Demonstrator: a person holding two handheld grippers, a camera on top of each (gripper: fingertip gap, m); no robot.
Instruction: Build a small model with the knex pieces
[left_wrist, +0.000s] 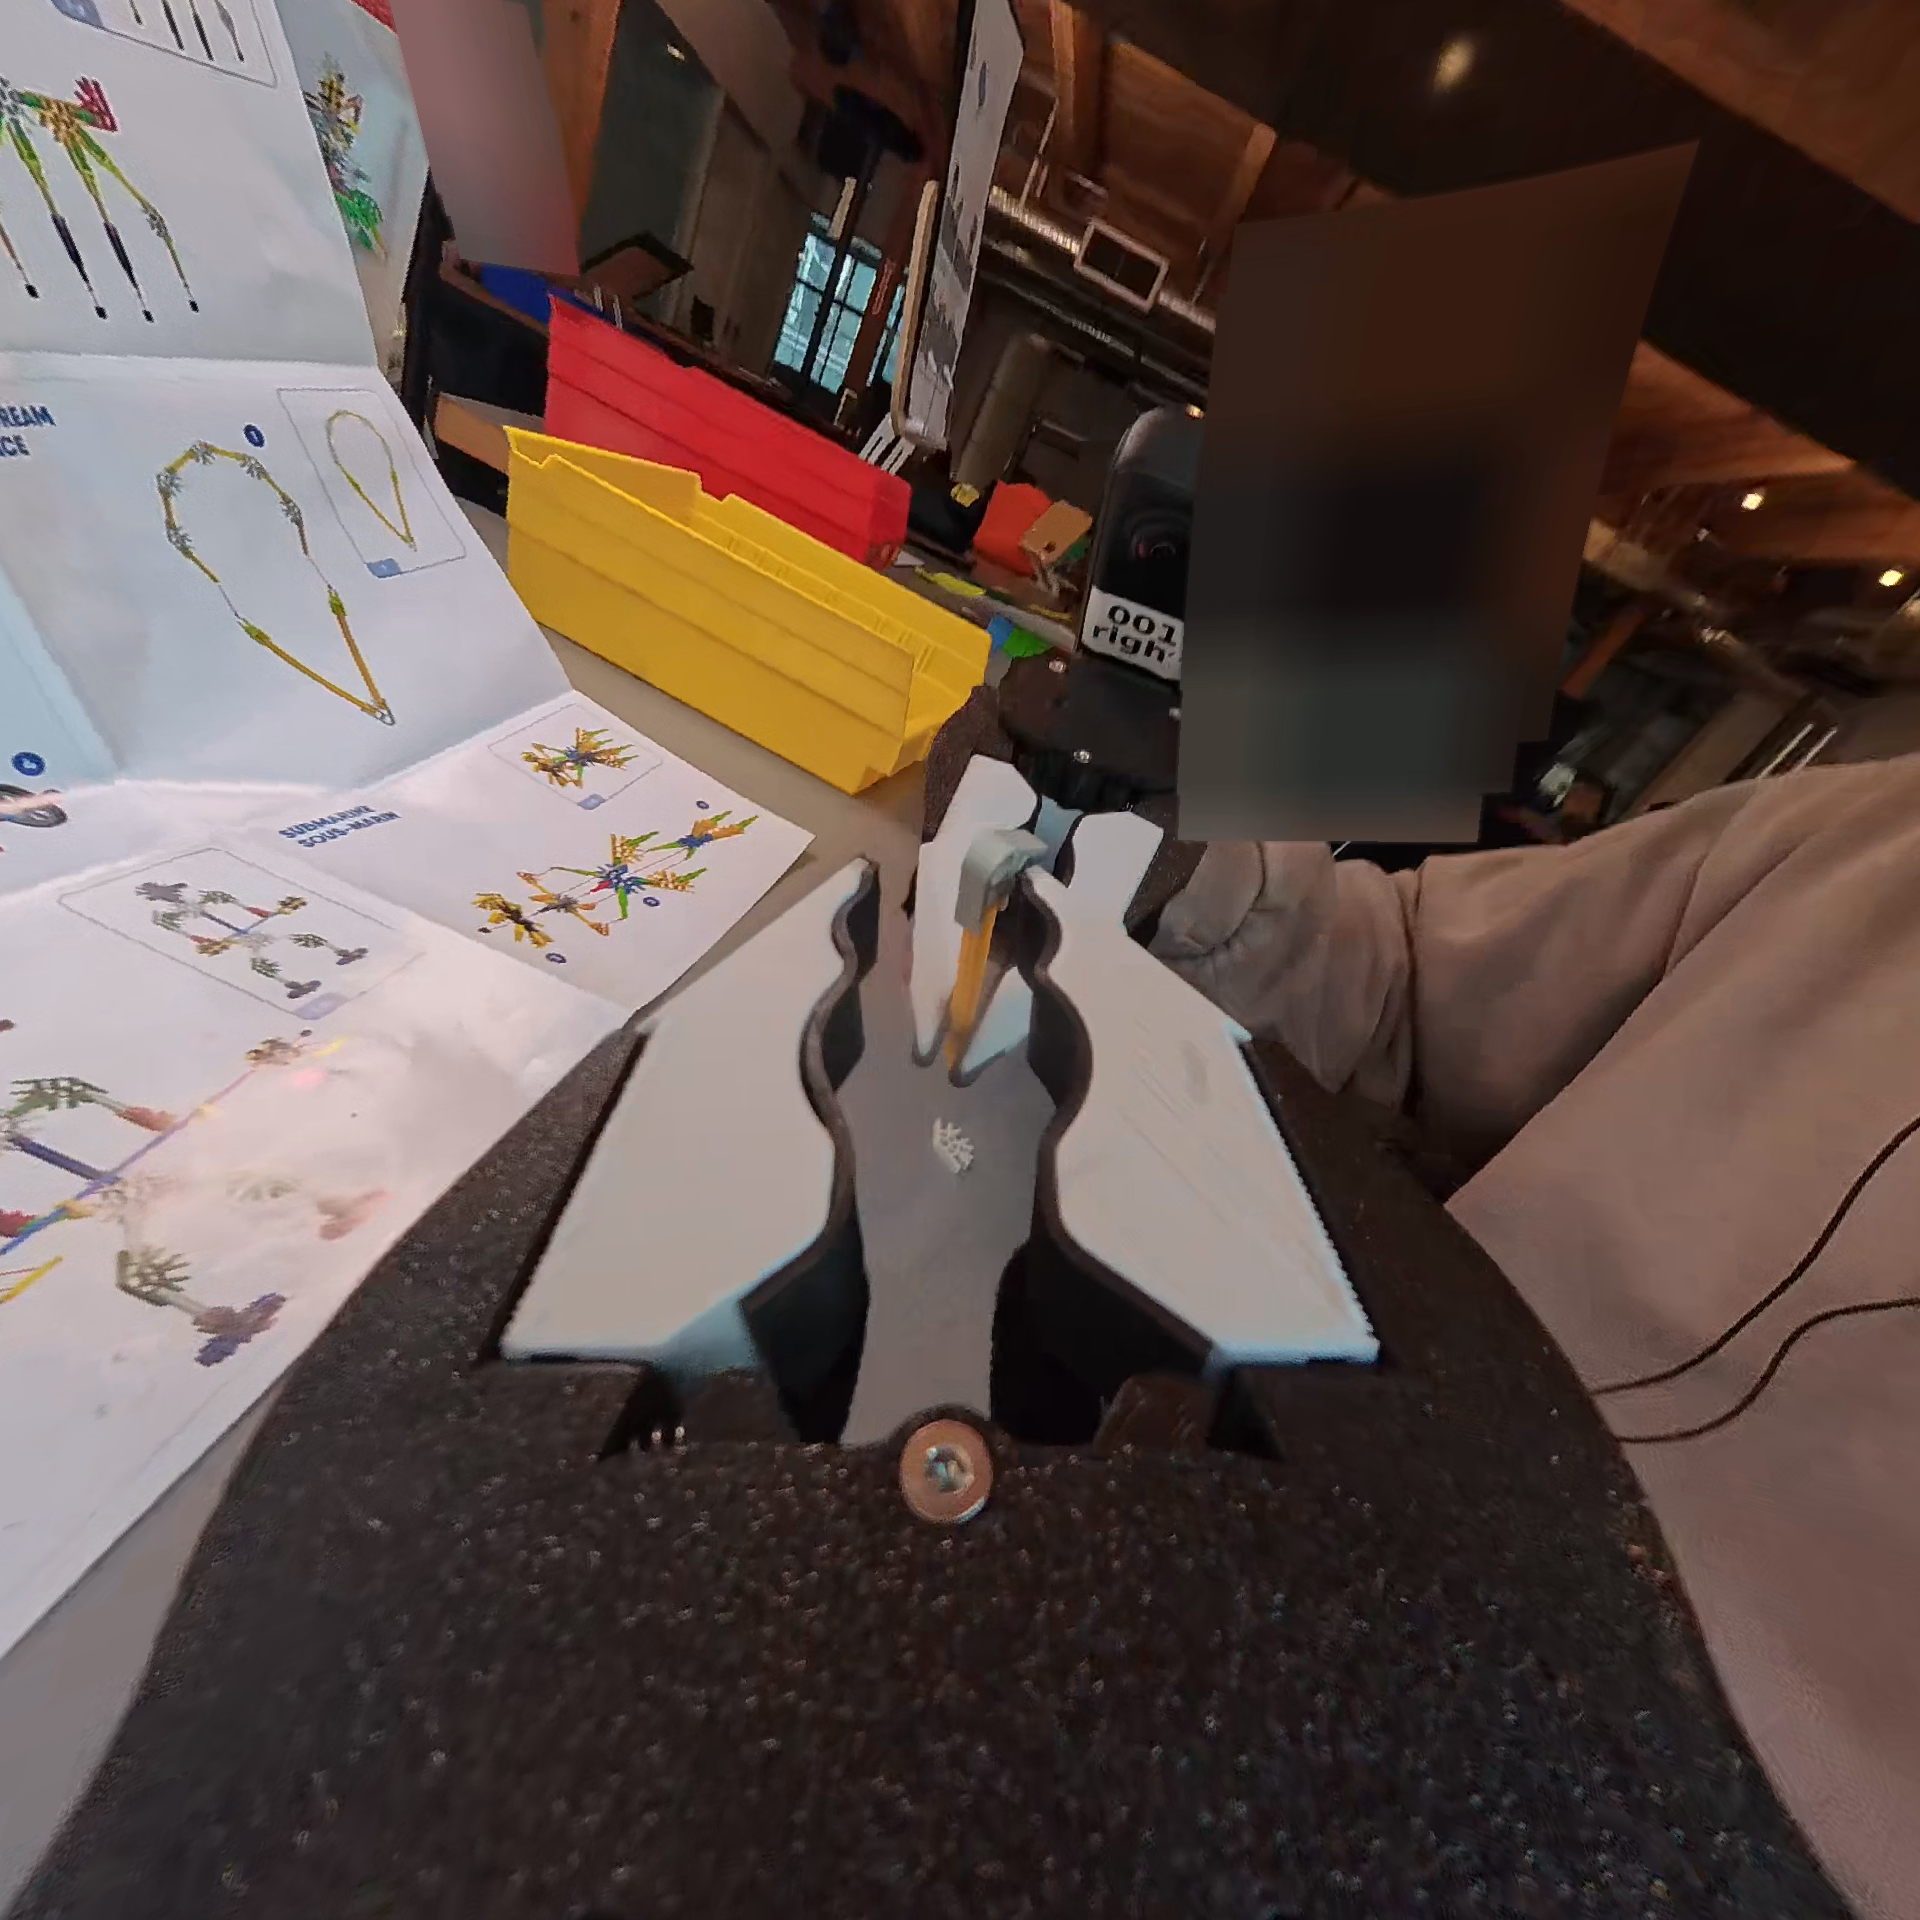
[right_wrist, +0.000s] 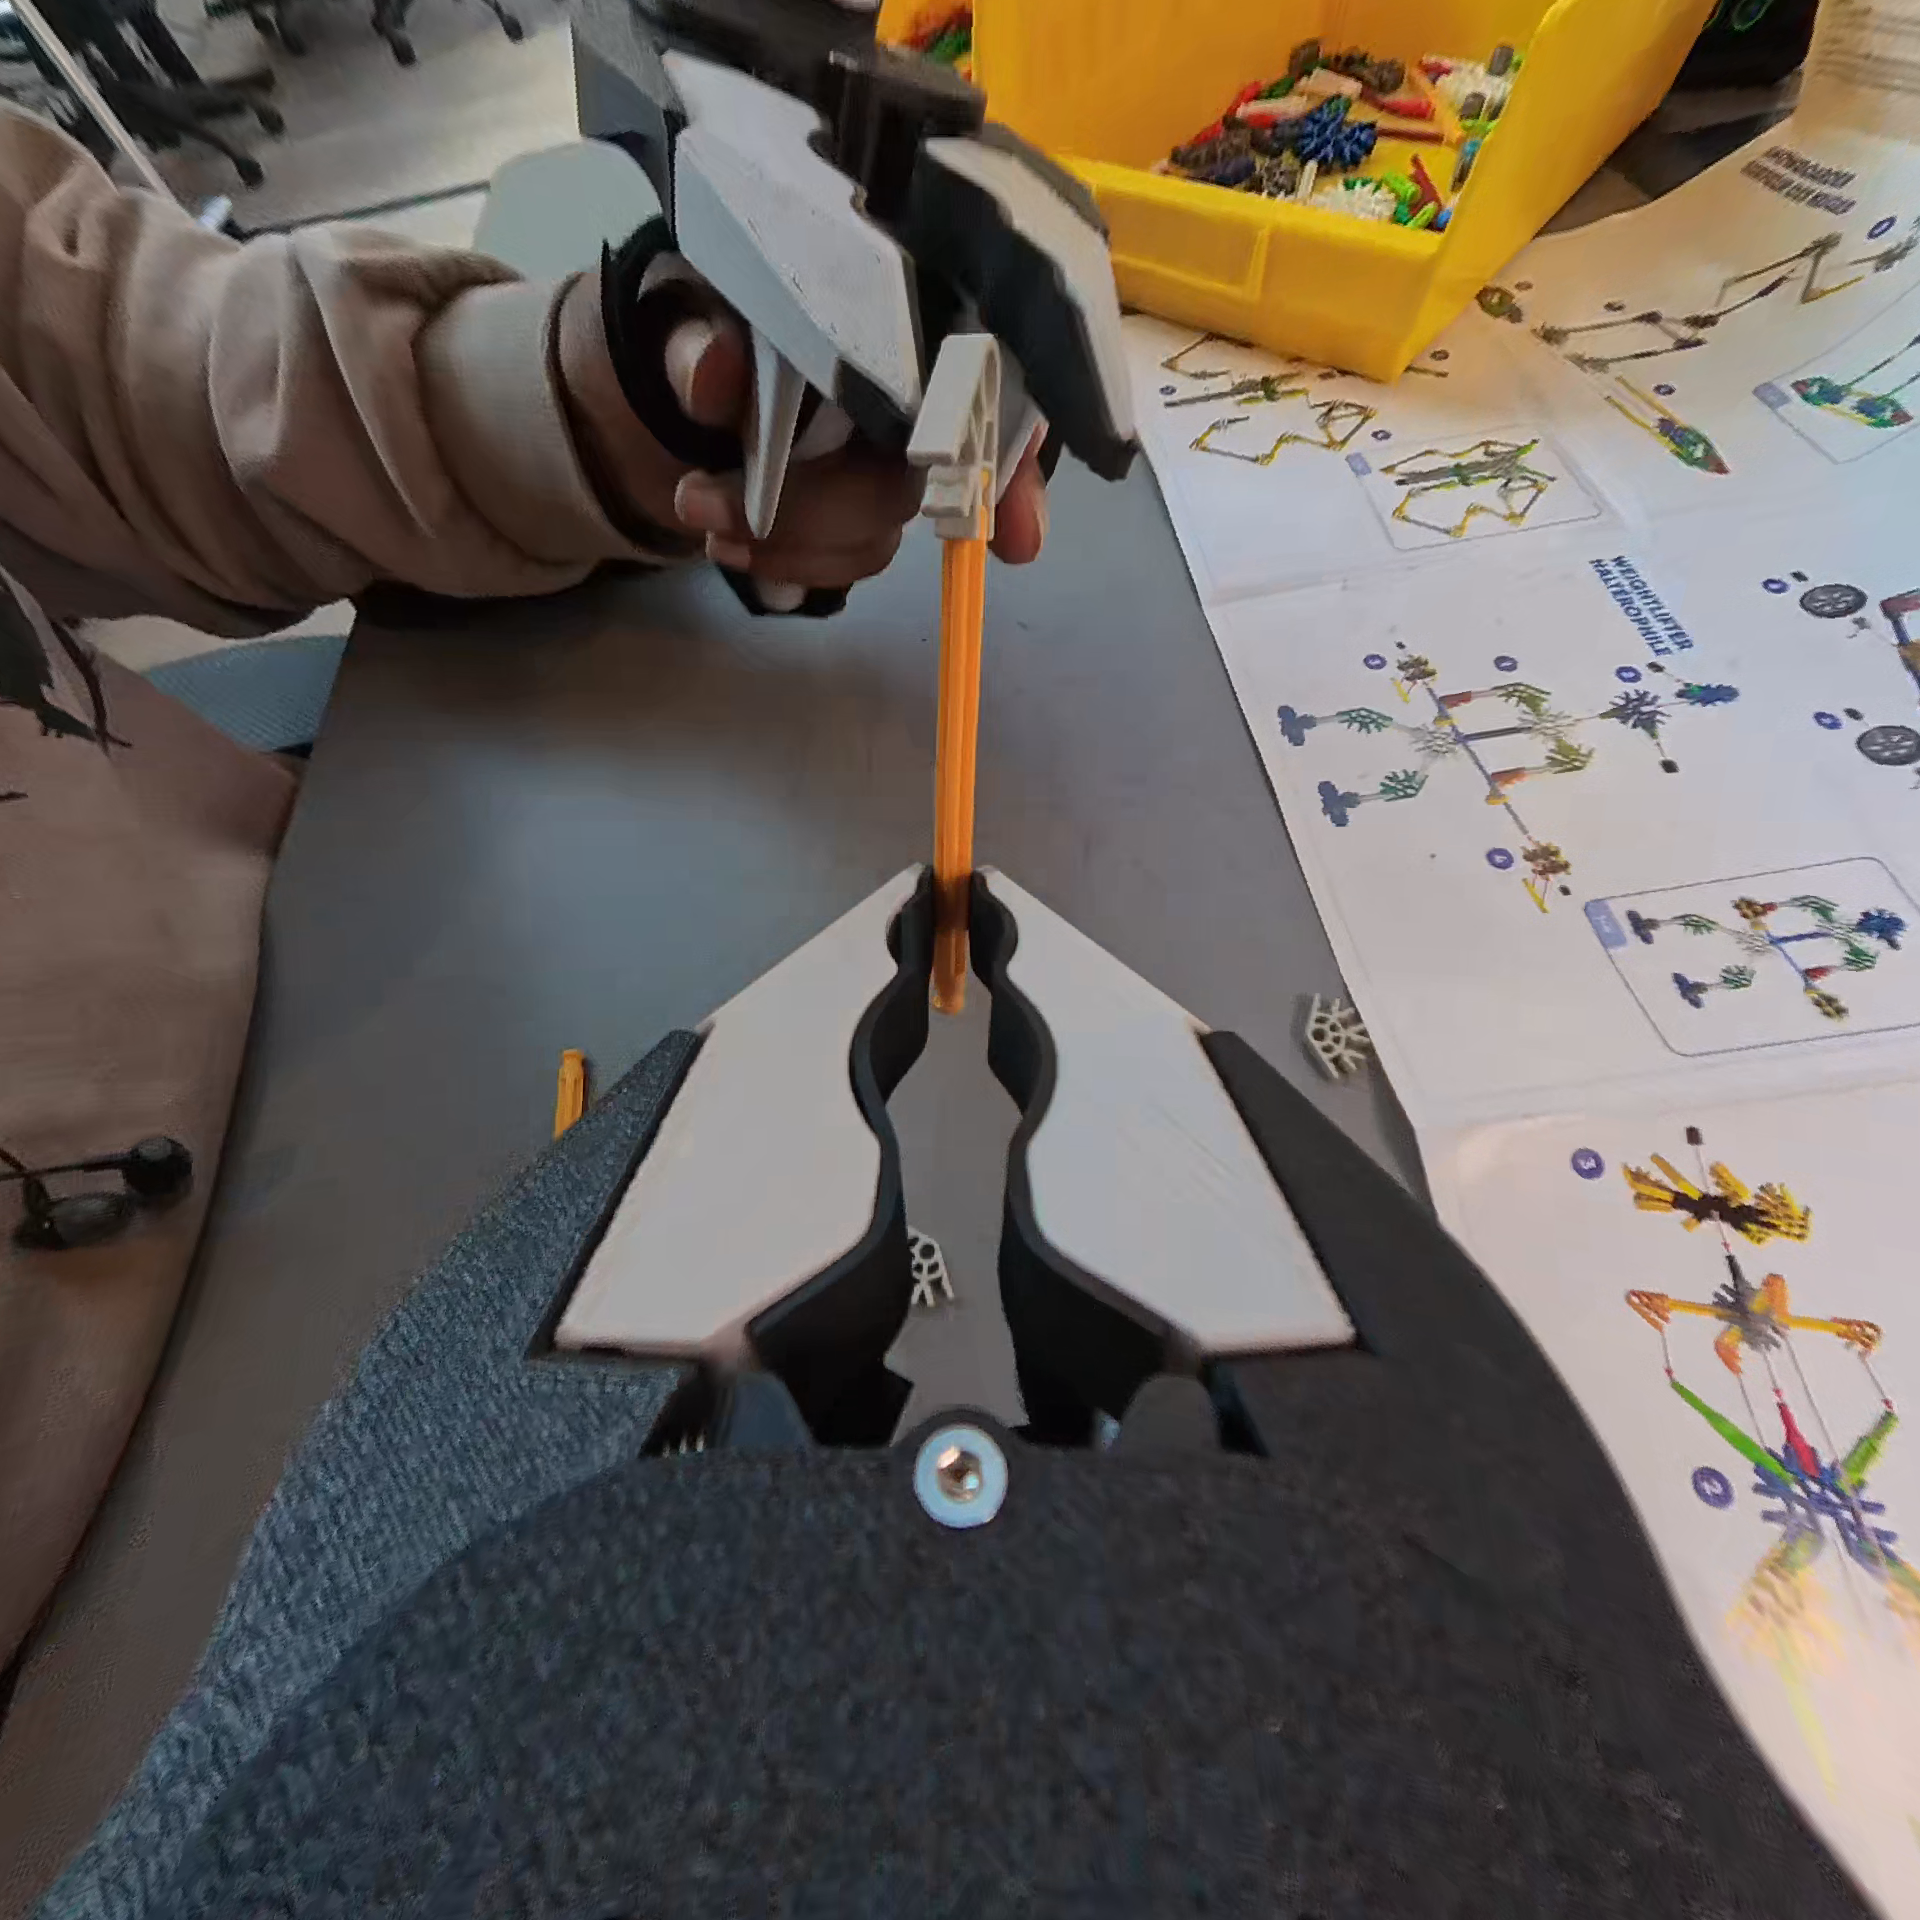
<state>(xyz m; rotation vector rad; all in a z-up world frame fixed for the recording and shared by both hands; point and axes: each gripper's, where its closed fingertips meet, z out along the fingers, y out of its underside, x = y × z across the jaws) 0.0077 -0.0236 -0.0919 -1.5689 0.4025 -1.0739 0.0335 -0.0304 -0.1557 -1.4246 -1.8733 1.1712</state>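
Right tongs (right_wrist: 948, 883): clenched at the tips on the near end of my yellow rod (right_wrist: 956, 707), which runs straight away from me above the grey table (right_wrist: 623, 779).
Left tongs (right_wrist: 935, 457): at the far end of the rod, with the grey connector (right_wrist: 961, 416) between the two fingers. I cannot tell whether they press it or only flank it. From my left wrist view a gap shows between one finger and the piece.
Rod and connector: joined, the rod's far end seated in the connector's slot. Both are held off the table between my two tools.
Hand (right_wrist: 810, 499): wrapped round the left tool's handle, in a beige sleeve (right_wrist: 260, 416).
Below the right tongs: a small white connector (right_wrist: 928, 1270) lies flat on the table, seen through the gap between the fingers.
Other loose parts: a second pale connector (right_wrist: 1333, 1032) sits at the edge of the instruction sheet (right_wrist: 1558, 727), and a short yellow rod (right_wrist: 568, 1107) lies just left of the right tool's body.
Sheet: unfolded along the table's side, printed with coloured build diagrams.
Yellow bin (right_wrist: 1247, 260): on the table beyond the left tool, holding a jumble of coloured rods and connectors.
Red bin (left_wrist: 707, 436): just behind the yellow one in my left wrist view.
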